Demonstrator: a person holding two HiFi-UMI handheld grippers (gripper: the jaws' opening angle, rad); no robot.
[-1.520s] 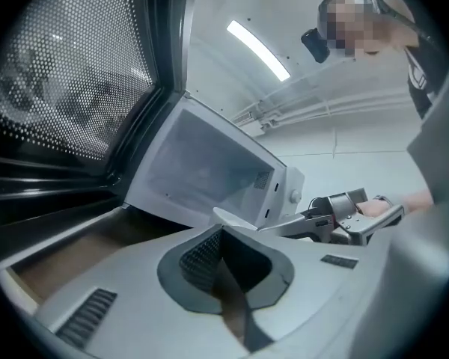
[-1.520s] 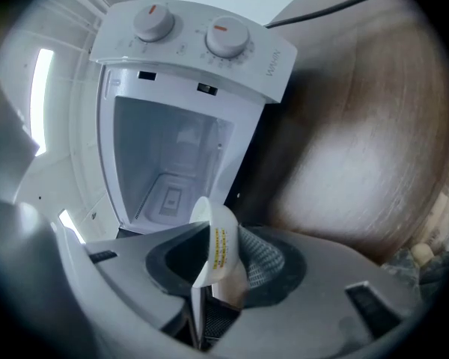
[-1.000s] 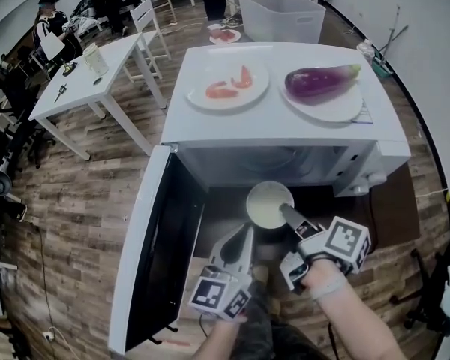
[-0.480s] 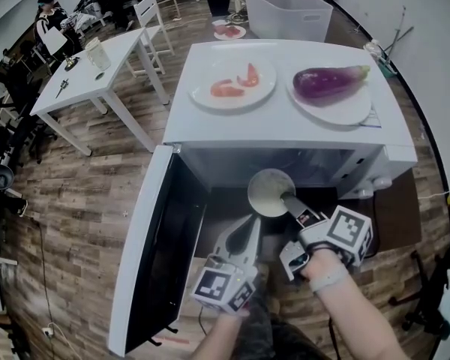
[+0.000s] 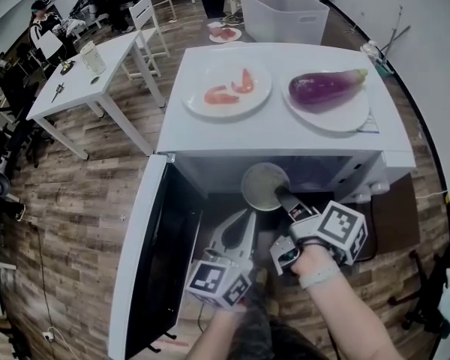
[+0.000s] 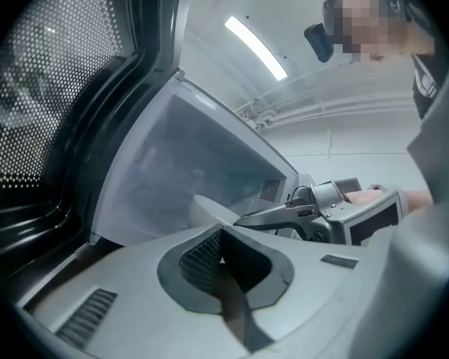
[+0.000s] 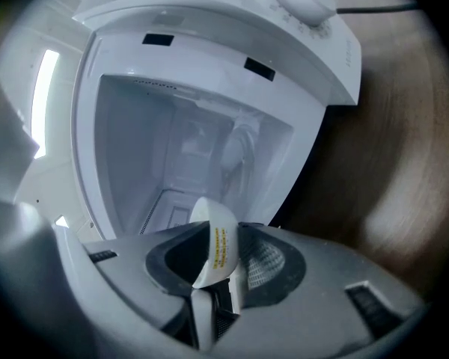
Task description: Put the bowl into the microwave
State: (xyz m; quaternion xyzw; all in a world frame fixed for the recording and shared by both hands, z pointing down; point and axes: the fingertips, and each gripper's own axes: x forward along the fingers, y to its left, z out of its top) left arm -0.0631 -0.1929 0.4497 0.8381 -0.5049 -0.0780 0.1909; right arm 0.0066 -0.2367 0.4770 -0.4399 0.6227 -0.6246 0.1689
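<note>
In the head view my right gripper (image 5: 280, 196) is shut on the near rim of the white bowl (image 5: 262, 186). The bowl hangs at the mouth of the white microwave (image 5: 285, 130), partly under its top edge. Its door (image 5: 154, 246) stands swung open to the left. In the right gripper view the bowl's rim (image 7: 215, 234) is pinched between the pads of my right gripper (image 7: 217, 275), with the lit cavity (image 7: 187, 155) straight ahead. My left gripper (image 5: 246, 220) is shut and empty, just left of the bowl. In the left gripper view my left gripper (image 6: 223, 264) faces the bowl (image 6: 208, 211) and my right gripper (image 6: 243, 219).
On the microwave's top sit a plate of red food pieces (image 5: 226, 88) and an eggplant (image 5: 326, 85) on a second plate (image 5: 330, 112). A white table (image 5: 90, 77), a chair (image 5: 150, 21) and a plastic bin (image 5: 281, 13) stand beyond on the wood floor. People sit far back left.
Both grippers and the bowl have moved a little forward toward the microwave's opening; the bowl now sits partly under its top edge. The grip on the bowl is unchanged.
</note>
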